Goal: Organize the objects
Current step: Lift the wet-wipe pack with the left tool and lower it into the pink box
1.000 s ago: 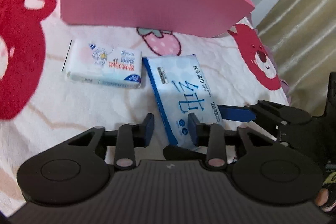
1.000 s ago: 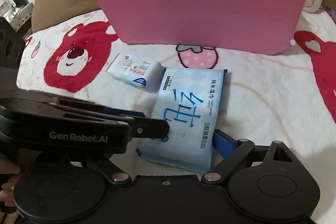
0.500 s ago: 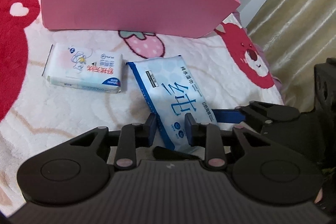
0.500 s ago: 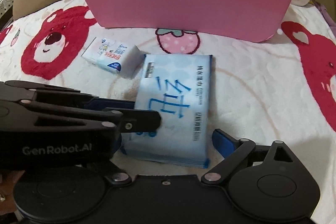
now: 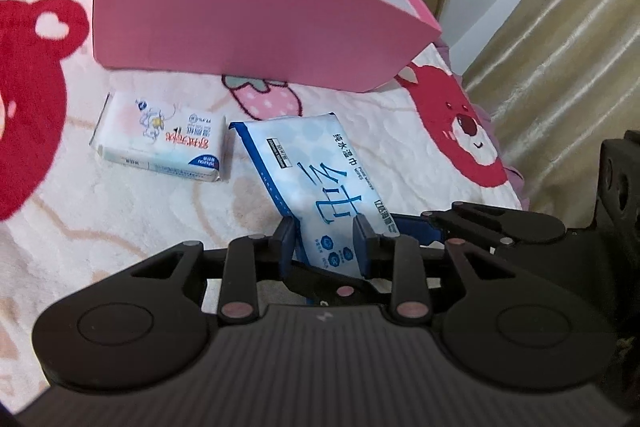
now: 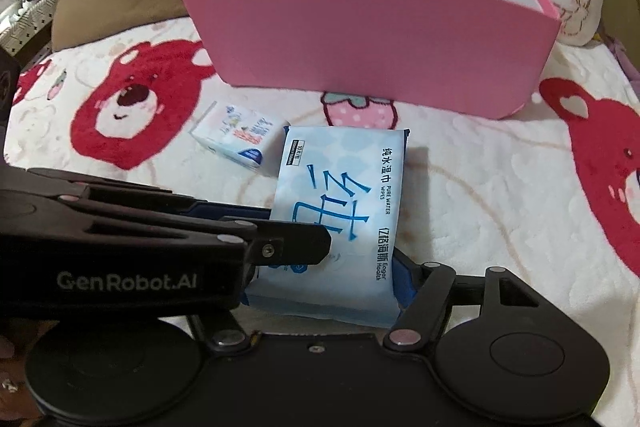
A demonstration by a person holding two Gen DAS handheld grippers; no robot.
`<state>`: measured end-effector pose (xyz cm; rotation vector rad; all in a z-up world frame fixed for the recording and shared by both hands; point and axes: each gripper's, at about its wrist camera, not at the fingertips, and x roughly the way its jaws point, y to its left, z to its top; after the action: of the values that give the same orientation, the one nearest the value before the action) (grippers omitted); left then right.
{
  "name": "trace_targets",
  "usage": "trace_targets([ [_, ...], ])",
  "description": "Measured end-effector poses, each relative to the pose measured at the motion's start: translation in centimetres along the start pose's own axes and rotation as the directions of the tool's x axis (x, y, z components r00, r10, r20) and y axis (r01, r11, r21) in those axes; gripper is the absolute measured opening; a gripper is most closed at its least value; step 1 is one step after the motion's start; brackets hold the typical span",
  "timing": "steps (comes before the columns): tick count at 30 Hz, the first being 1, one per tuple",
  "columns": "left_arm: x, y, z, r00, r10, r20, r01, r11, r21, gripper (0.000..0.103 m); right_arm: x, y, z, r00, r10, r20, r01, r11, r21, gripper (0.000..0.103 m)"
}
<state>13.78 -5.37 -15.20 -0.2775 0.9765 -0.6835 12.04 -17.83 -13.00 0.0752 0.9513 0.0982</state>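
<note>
The left hand-held gripper (image 5: 326, 241) is clamped on the near end of the blue wipes pack (image 6: 340, 215), which lies on the bear-print blanket (image 6: 480, 187). The right hand-held gripper (image 6: 326, 277) straddles the same pack; its jaws have just been closing, its right finger against the pack's edge. Just beyond lies a small tissue pack (image 5: 162, 139). Farthest stands the pink box (image 6: 360, 59).

Right hand-held gripper (image 6: 320, 283) narrower around wipes pack (image 6: 340, 203).

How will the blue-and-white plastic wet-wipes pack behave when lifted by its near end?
The blue-and-white plastic wet-wipes pack looks like soft film, so its free far end will probably sag. The glossy wrapper may slip. Lying flat and rectangular on the plush bear-print blanket, it is unlikely to roll.
</note>
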Motion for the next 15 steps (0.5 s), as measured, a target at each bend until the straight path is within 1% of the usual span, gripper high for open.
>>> trace_targets([
  [4, -1.9, -1.3, 0.7, 1.0, 0.003, -0.026, -0.004, 1.0, -0.001, 0.032, -1.9, 0.8, 0.3, 1.0, 0.002, 0.023, -0.002, 1.0, -0.028, 0.073],
  [7, -4.4, -3.0, 1.5, 1.0, 0.007, 0.002, -0.007, 0.999, 0.039, 0.036, -4.4, 1.8, 0.9, 0.998, -0.009, 0.062, 0.012, 0.999, -0.049, 0.073],
  [12, -8.2, -5.8, 2.9, 0.999, 0.036, 0.019, -0.038, 0.994, 0.101, 0.037, -8.8, 3.6, 1.9, 0.989, -0.023, 0.144, 0.037, 0.995, -0.095, 0.073],
  [15, -10.8, -7.1, 4.0, 0.998, 0.029, 0.061, -0.037, 0.991, 0.128, 0.038, -11.4, 4.5, 2.8, 0.979, -0.032, 0.202, 0.059, 0.99, -0.131, 0.073],
])
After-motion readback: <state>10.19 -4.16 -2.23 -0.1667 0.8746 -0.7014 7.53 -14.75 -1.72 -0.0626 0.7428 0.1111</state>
